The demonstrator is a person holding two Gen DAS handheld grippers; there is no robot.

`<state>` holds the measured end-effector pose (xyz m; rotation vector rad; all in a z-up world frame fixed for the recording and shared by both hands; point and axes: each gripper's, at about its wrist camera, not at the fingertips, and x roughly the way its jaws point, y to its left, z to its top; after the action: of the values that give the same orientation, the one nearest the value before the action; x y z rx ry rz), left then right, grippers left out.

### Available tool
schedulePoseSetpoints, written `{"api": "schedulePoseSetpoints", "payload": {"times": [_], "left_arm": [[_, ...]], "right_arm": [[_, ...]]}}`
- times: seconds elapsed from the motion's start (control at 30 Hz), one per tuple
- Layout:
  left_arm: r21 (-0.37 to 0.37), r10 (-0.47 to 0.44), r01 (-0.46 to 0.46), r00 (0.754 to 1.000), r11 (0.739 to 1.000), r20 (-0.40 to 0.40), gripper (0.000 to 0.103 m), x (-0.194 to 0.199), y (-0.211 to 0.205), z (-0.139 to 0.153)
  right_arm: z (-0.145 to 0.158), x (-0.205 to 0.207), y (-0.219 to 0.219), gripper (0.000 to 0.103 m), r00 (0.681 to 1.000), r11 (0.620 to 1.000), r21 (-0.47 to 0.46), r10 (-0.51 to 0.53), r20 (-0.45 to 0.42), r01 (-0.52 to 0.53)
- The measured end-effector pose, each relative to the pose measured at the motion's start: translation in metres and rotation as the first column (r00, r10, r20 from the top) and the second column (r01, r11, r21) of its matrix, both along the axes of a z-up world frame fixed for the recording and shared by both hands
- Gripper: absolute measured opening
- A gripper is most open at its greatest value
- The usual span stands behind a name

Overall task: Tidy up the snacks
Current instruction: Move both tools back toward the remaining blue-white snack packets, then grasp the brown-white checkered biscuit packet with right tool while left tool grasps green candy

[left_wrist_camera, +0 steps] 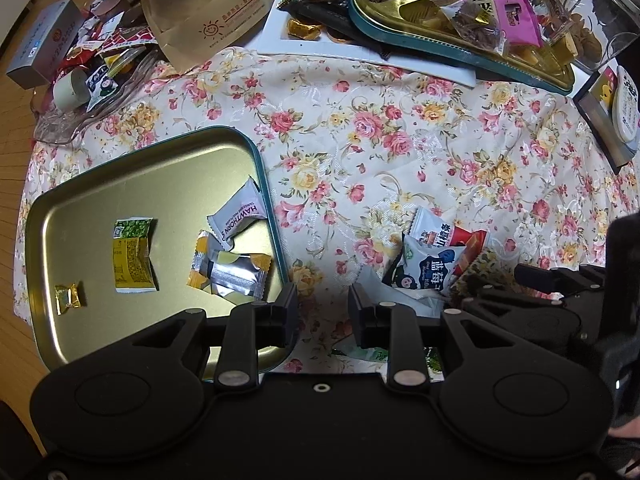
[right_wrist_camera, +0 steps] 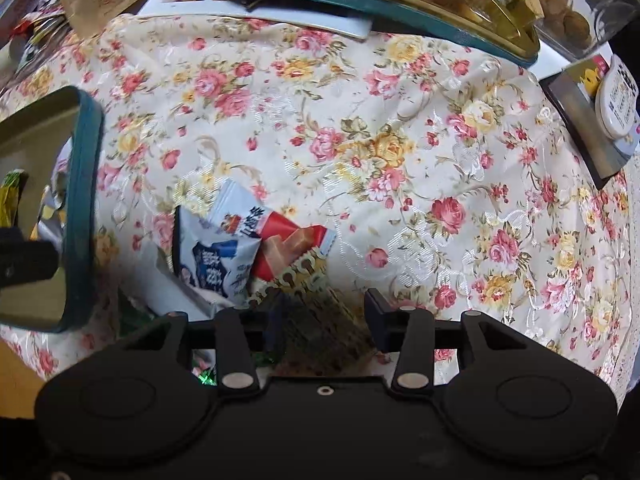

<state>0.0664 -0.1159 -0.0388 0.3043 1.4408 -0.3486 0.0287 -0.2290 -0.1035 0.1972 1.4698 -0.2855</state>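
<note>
My left hand-held gripper (left_wrist_camera: 322, 312) released beside the gold tin tray (left_wrist_camera: 60, 216), my right hand-held gripper (right_wrist_camera: 320, 316) astride a patterned snack packet (right_wrist_camera: 316, 320), grip unclear, right of that tray.

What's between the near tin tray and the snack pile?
Only bare floral cloth lies between the tray and the pile, in the left wrist view.

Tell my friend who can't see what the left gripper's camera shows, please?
The open left gripper hangs empty over a flowery tablecloth, beside a gold tin tray holding a few wrapped snacks. A small pile of snack packets lies to its right.
</note>
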Motion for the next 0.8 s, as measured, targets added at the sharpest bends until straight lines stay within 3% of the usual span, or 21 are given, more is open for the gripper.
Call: {"api": "schedulePoseSetpoints", "payload": {"times": [0.17, 0.3, 0.43, 0.6, 0.67, 0.73, 0.8], "left_arm": [[-0.001, 0.014, -0.014, 1.000, 1.000, -0.003, 0.038, 0.002, 0.003, 0.000], [-0.008, 0.006, -0.006, 1.000, 1.000, -0.002, 0.038, 0.001, 0.001, 0.001], [-0.008, -0.014, 0.014, 1.000, 1.000, -0.009, 0.038, -0.002, -0.001, 0.000], [-0.025, -0.053, 0.052, 0.998, 0.998, -0.038, 0.038, -0.005, -0.005, -0.003], [-0.036, -0.070, 0.068, 0.996, 0.997, -0.058, 0.038, -0.007, -0.007, -0.006], [-0.041, -0.083, 0.081, 0.994, 0.996, -0.075, 0.038, -0.008, -0.008, -0.009], [-0.031, -0.099, 0.097, 0.992, 0.995, -0.079, 0.038, -0.011, -0.010, -0.013]], "right_arm": [[-0.008, -0.002, -0.014, 0.044, 0.998, 0.998, 0.018, -0.061, -0.035, 0.062], [0.003, -0.007, -0.023, 0.046, 0.997, 0.997, 0.023, -0.074, -0.005, 0.074], [0.006, -0.012, -0.023, 0.049, 0.999, 0.997, 0.071, -0.035, -0.009, 0.035], [-0.006, -0.021, -0.007, 0.052, 0.997, 0.998, 0.048, 0.046, -0.060, -0.043], [-0.010, -0.024, -0.003, 0.047, 0.996, 0.998, 0.015, 0.054, -0.074, -0.053], [-0.011, -0.026, -0.003, 0.033, 0.996, 0.998, 0.014, 0.060, -0.072, -0.059], [-0.009, -0.026, -0.004, 0.033, 0.996, 0.999, 0.010, 0.047, -0.082, -0.046]]}}
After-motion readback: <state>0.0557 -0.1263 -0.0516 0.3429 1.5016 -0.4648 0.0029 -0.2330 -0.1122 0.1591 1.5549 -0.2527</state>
